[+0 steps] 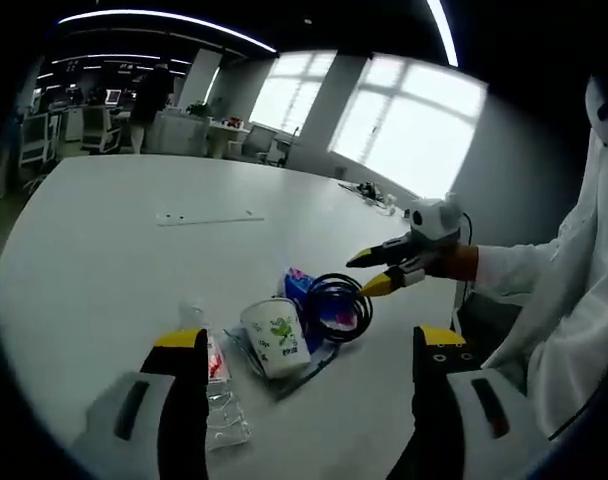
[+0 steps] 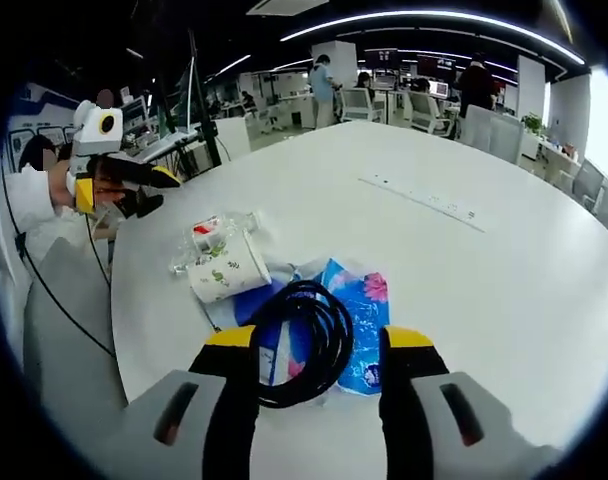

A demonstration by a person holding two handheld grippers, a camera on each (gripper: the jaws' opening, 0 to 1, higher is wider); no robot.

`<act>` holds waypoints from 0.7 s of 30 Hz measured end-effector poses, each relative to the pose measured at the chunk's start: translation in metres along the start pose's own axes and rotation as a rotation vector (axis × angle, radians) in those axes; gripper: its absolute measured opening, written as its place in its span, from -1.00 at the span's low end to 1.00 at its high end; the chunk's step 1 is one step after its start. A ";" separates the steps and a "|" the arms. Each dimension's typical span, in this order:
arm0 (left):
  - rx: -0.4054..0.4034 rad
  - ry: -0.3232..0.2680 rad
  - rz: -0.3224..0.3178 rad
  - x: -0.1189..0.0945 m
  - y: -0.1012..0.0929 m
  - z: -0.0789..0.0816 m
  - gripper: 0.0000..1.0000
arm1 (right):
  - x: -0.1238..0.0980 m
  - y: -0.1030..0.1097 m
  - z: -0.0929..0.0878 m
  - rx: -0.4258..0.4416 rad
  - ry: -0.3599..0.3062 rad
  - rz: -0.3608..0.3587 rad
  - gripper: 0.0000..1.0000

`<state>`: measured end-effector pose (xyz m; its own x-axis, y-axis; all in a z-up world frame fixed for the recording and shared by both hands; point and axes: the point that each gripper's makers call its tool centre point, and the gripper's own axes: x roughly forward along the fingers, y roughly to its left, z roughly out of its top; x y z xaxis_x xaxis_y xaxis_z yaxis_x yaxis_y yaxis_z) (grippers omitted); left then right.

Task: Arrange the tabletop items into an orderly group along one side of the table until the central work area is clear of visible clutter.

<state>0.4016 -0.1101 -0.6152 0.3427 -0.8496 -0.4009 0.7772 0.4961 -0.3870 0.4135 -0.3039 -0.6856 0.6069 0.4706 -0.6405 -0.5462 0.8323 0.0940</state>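
Four items lay bunched near the white table's (image 2: 504, 270) curved near edge: a tipped paper cup (image 2: 227, 268), a clear plastic bottle (image 1: 216, 392), a blue patterned packet (image 2: 356, 318) and a black cable coil (image 2: 302, 340) on that packet. Beyond them the tabletop ran wide and bare apart from a long white strip (image 1: 208, 216). Left gripper (image 1: 309, 352) hung with jaws spread wide, holding nothing. Right gripper (image 2: 318, 345) also stood open and empty, its jaws flanking the coil.

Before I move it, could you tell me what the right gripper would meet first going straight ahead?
Most likely the coiled black cable, lying just beyond the right gripper's open fingers, though depth is uncertain.
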 end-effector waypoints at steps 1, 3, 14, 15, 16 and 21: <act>0.000 0.002 -0.001 0.001 0.000 0.000 0.72 | 0.001 -0.001 -0.001 0.004 0.002 0.001 -0.10; 0.000 0.004 -0.005 0.003 0.001 -0.001 0.72 | 0.003 -0.003 -0.002 0.018 0.003 0.002 -0.13; 0.001 0.006 -0.009 0.006 0.001 -0.001 0.71 | 0.017 -0.008 -0.009 0.074 0.026 0.006 -0.23; 0.000 0.007 -0.009 0.006 0.002 -0.002 0.71 | 0.017 -0.009 -0.009 0.079 0.028 0.007 -0.23; 0.000 0.007 -0.009 0.006 0.002 -0.002 0.71 | 0.019 -0.009 -0.011 0.090 0.034 0.009 -0.24; -0.003 0.010 -0.009 0.006 0.002 -0.003 0.70 | 0.024 -0.007 -0.016 0.117 0.052 0.024 -0.34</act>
<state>0.4040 -0.1136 -0.6210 0.3304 -0.8523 -0.4055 0.7787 0.4889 -0.3932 0.4227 -0.3033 -0.7140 0.5620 0.4770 -0.6757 -0.4871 0.8511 0.1958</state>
